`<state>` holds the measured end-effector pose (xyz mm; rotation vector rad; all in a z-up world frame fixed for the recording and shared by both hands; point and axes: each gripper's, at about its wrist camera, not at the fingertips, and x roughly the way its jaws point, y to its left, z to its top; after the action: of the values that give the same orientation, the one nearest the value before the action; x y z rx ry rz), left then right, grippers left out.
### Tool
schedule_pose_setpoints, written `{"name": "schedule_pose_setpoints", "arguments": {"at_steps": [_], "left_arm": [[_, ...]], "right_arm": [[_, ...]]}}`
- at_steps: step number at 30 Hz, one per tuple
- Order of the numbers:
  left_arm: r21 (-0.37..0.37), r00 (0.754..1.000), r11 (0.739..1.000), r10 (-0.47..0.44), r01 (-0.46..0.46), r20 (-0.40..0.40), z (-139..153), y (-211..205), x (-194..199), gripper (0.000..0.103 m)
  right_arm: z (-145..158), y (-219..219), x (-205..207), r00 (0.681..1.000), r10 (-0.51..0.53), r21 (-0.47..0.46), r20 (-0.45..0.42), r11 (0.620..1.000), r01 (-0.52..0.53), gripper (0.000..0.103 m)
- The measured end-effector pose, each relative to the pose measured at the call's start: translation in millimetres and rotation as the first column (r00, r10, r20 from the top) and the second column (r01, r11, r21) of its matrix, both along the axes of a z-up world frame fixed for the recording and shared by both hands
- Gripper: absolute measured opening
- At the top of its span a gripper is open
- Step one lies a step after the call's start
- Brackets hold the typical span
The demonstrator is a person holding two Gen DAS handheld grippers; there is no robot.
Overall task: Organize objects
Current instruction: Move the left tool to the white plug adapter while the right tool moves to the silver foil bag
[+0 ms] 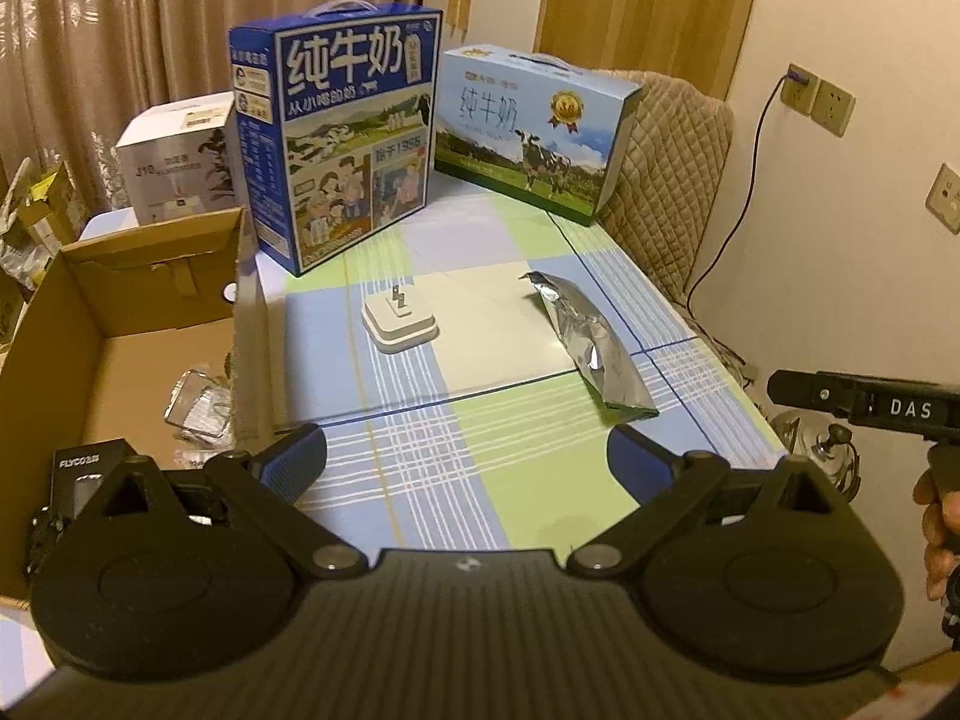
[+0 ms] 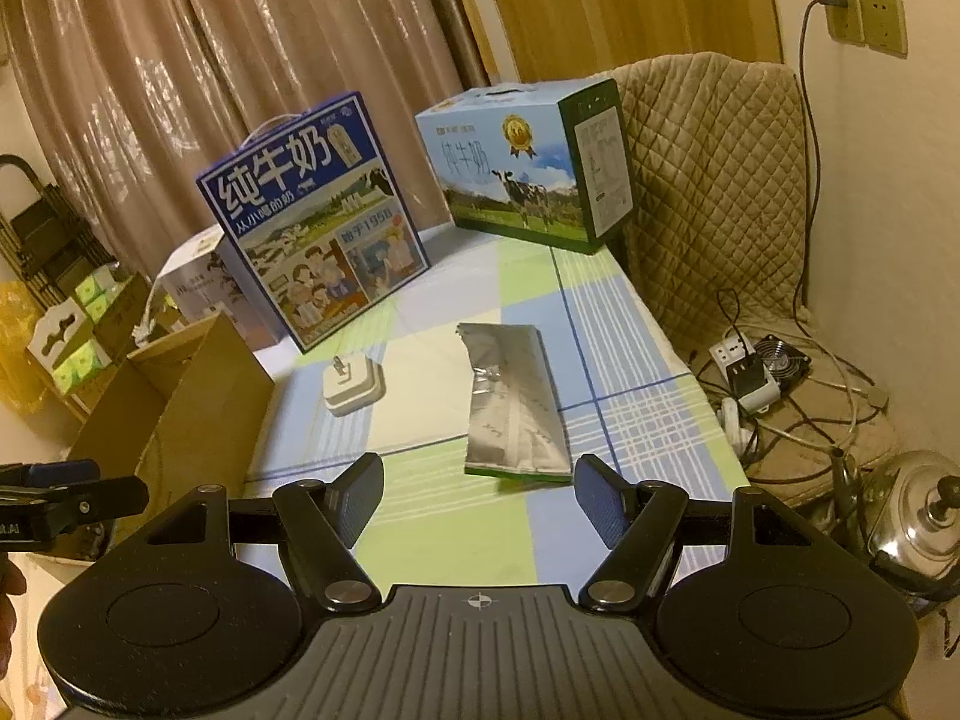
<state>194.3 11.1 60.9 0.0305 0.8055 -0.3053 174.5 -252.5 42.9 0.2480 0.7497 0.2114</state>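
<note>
Both the left gripper (image 1: 467, 456) and the right gripper (image 2: 479, 495) hover above the checked blue-and-green tablecloth (image 1: 480, 480), fingers spread wide and holding nothing. A white square plug adapter (image 1: 400, 319) lies mid-table, a crinkled silver foil pouch (image 1: 594, 342) near it, an open brown cardboard box (image 1: 120, 330) beside the table's left edge.
</note>
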Motion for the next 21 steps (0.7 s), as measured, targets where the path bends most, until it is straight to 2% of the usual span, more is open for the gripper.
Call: {"name": "schedule_pose_setpoints", "arguments": {"at_steps": [13,21], "left_arm": [[0.021,0.998,0.999,-0.046,0.046,-0.031,-25,-16,35,0.098],[0.088,0.995,0.991,-0.101,0.101,-0.005,-33,-23,59,0.098]], "right_arm": [[-19,3,36,0.999,0.040,-0.064,-0.029,0.997,-0.042,0.068],[-33,10,62,0.996,0.085,-0.121,-0.040,0.989,-0.089,0.068]]}}
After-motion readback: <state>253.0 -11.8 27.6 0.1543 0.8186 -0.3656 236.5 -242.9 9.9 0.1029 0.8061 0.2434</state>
